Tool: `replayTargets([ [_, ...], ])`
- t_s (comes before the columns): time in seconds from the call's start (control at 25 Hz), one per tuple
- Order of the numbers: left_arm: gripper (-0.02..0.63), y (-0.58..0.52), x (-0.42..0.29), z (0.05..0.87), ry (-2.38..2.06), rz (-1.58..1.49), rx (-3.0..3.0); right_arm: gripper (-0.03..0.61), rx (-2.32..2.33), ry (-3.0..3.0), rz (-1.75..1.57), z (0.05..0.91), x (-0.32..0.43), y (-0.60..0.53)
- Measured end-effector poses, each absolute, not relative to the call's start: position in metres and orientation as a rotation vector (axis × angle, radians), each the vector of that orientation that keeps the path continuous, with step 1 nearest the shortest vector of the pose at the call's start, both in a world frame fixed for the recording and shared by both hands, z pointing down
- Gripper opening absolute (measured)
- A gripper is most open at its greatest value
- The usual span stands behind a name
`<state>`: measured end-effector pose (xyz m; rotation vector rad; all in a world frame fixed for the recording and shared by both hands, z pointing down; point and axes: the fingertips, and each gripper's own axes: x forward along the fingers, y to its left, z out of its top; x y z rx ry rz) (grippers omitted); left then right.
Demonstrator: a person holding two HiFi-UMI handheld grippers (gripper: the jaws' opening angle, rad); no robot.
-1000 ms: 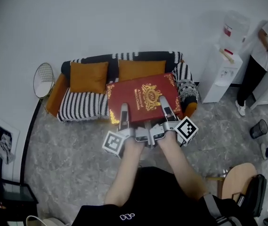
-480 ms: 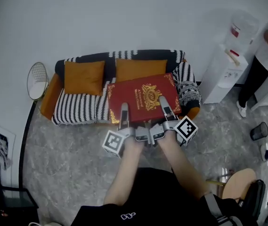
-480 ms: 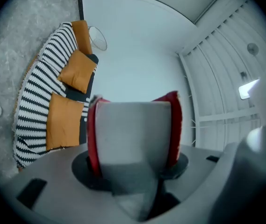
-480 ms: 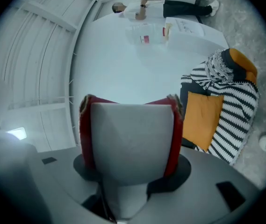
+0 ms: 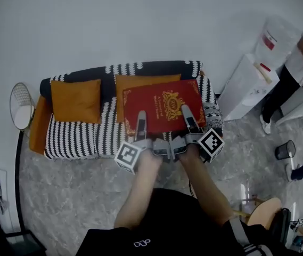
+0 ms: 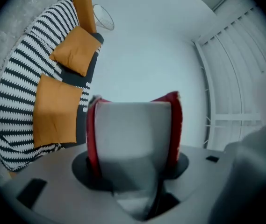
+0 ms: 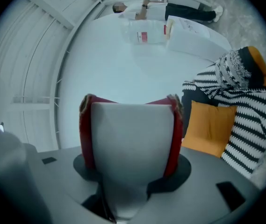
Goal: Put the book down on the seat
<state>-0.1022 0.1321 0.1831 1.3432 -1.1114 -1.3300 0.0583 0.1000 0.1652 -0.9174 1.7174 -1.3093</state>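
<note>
Head view looks steeply down; both gripper views share the sofa (image 5: 74, 137).

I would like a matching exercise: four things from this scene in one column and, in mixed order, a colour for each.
Things:
1 book
2 left cushion
3 sofa seat
4 water dispenser

Colours:
A orange
B black and white stripes
C white
D red with gold ornament

Pairs: 1-D; 2-A; 3-B; 4-C
</note>
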Motion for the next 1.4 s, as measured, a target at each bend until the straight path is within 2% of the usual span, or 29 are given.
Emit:
replayTargets([
  [0.24,0.236,0.034,-0.143,0.195,-1.133,-1.269,1.310,0.221,-0.984,1.675,-1.373,0.183,0.019,0.005],
  [0.6,0.236,-0.036,-0.158,0.222,-1.143,-1.207,1.270,0.221,-1.035,1.624,-1.416,0.211,0.004,-0.063],
  [0.92,0.236,-0.053,-0.135,0.271,-1.181,-1.098,1.188,0.221,-1.125,1.526,-1.540,0.267,0.029,-0.077],
  [1.4,0.238,-0.055,-0.121,0.401,-1.266,-0.944,1.047,0.221,-1.226,1.380,-1.720,0.406,0.042,-0.077],
])
